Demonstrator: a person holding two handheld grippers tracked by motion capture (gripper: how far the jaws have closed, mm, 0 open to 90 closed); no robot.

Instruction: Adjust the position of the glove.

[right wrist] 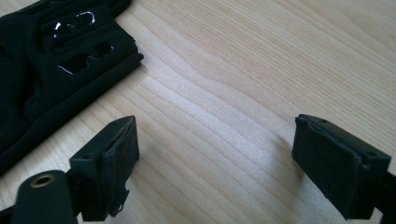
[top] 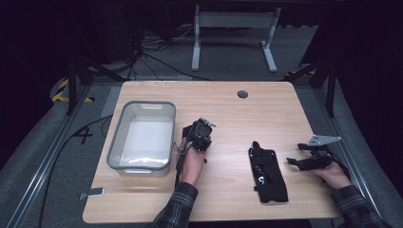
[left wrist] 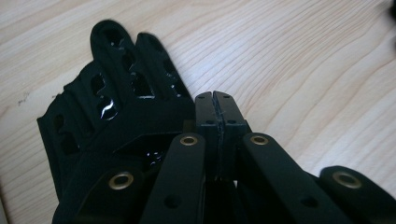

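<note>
Two black gloves lie on the wooden table (top: 228,109). One glove (top: 268,173) rests flat at the front right, also seen at the upper left of the right gripper view (right wrist: 42,70). My right gripper (top: 291,161) (right wrist: 215,149) hovers just right of it, open, with bare wood between its pads (right wrist: 123,154). The other glove (left wrist: 112,121) (top: 187,133) lies mid-table beside the bin, fingers spread. My left gripper (top: 204,127) (left wrist: 215,100) is shut right beside it; the glove touches the left jaw and runs under the linkage, and nothing shows between the pads.
A grey plastic bin (top: 142,104) stands at the table's left, holding something pale at its bottom. A round cable hole (top: 243,94) sits near the far edge. A small grey tab (top: 92,193) lies at the front left corner. A white desk frame (top: 233,21) stands beyond.
</note>
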